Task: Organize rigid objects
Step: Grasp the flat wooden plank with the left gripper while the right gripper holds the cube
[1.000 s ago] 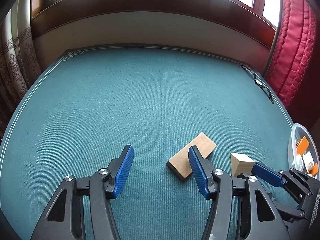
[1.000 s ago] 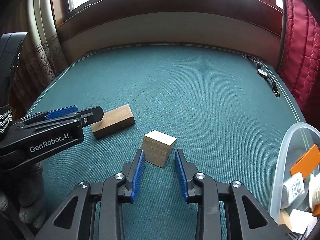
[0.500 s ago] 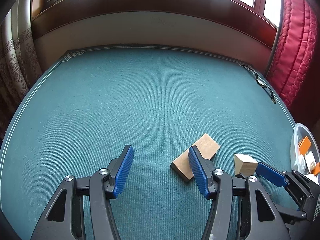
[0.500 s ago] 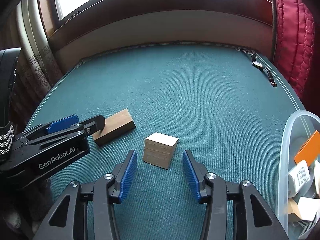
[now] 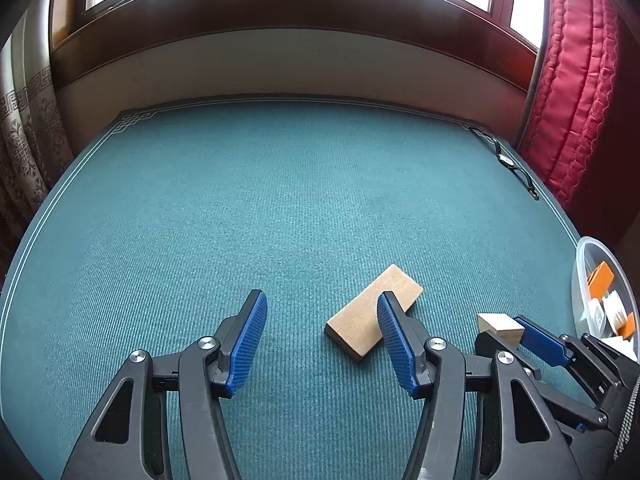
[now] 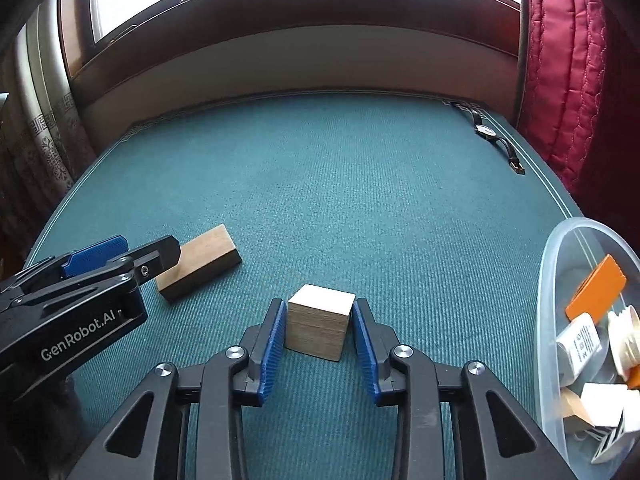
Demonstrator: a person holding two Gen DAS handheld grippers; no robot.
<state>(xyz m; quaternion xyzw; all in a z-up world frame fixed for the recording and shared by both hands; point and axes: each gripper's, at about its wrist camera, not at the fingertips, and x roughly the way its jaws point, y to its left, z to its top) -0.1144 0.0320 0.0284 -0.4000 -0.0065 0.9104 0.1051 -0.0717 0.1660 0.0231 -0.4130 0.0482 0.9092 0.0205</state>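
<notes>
1. The right tongs [image 6: 320, 312] sit at the lower centre of the right wrist view, their blue pads against both sides of the pale wooden cube [image 6: 320, 330]; they pinch it, and it rests on the teal desk [image 6: 360, 184].
2. In the left wrist view the same cube [image 5: 500, 325] shows at the lower right, partly hidden behind the right tongs' blue pad.
3. The left tongs [image 5: 320, 316] are spread wide at the lower centre of their own view, holding nothing.
4. The flat brown wooden block [image 5: 372, 318] lies on the desk just ahead of the left tongs' right pad, angled toward the upper right; that pad overlaps its near edge in the picture, and contact cannot be told.
5. In the right wrist view the block [image 6: 200, 262] lies left of the cube, apart from it.
6. A clear plastic tub [image 6: 560, 248] at the right edge holds an orange piece and white items.
7. A wristwatch [image 6: 490, 134] lies at the desk's far right corner, beside the red curtain [image 6: 560, 60].
</notes>
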